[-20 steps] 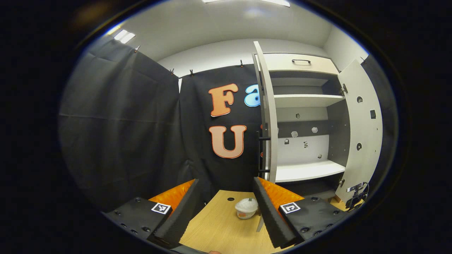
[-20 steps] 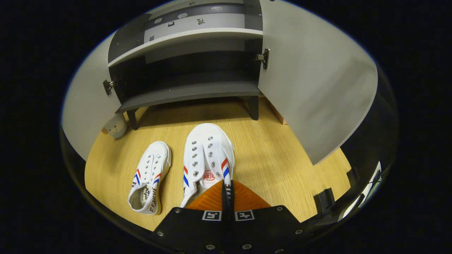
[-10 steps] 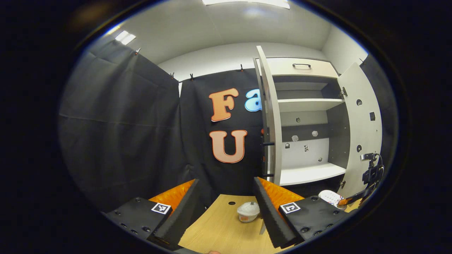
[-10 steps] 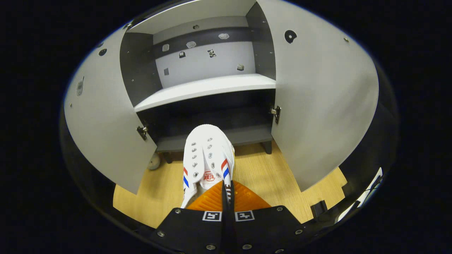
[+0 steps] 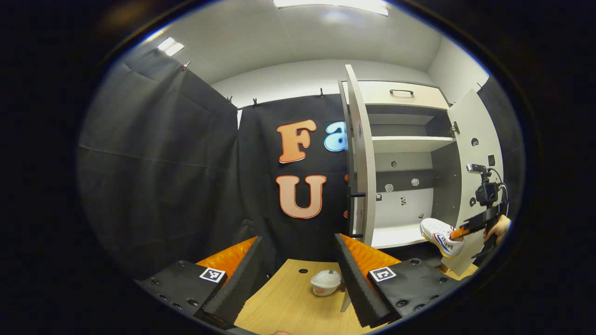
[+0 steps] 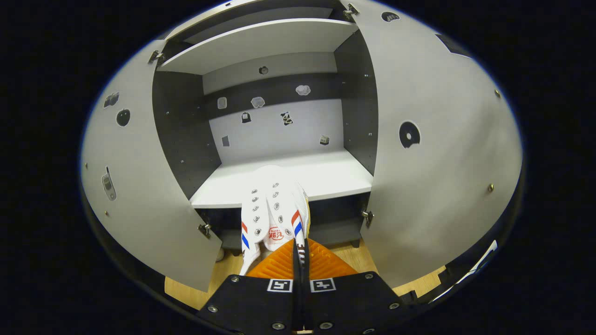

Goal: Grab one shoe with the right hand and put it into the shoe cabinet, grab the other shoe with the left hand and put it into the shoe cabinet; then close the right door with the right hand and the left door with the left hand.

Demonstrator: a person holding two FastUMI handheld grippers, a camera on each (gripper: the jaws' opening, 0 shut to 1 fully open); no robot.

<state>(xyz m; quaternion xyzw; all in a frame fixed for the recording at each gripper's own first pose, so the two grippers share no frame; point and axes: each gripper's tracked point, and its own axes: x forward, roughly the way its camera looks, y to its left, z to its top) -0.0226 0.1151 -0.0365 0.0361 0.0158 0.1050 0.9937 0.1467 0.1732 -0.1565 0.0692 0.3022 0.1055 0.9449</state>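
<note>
The right gripper (image 6: 298,249) has its two fingers pressed together on the side wall of a white shoe (image 6: 272,211) with red and blue stripes, pinching it near the heel opening so that the toe points forward, in the air in front of the open shoe cabinet (image 6: 181,130). The toe reaches over the front edge of the white middle shelf (image 6: 326,174), with the dark lower compartment below it. The left door (image 6: 135,186) and the right door (image 6: 437,153) both stand swung wide open to either side. The left gripper (image 5: 298,274) has its fingers spread apart with nothing between them, held low above the wooden floor (image 5: 288,307), facing the black cloth wall. Just beyond its fingers a small white cup-like object (image 5: 326,282) sits on the floor. In the left gripper view the right gripper (image 5: 468,228) appears farther off, carrying the shoe (image 5: 440,236) at shelf height between the cabinet's open doors, a hand (image 5: 496,229) behind it.
</note>
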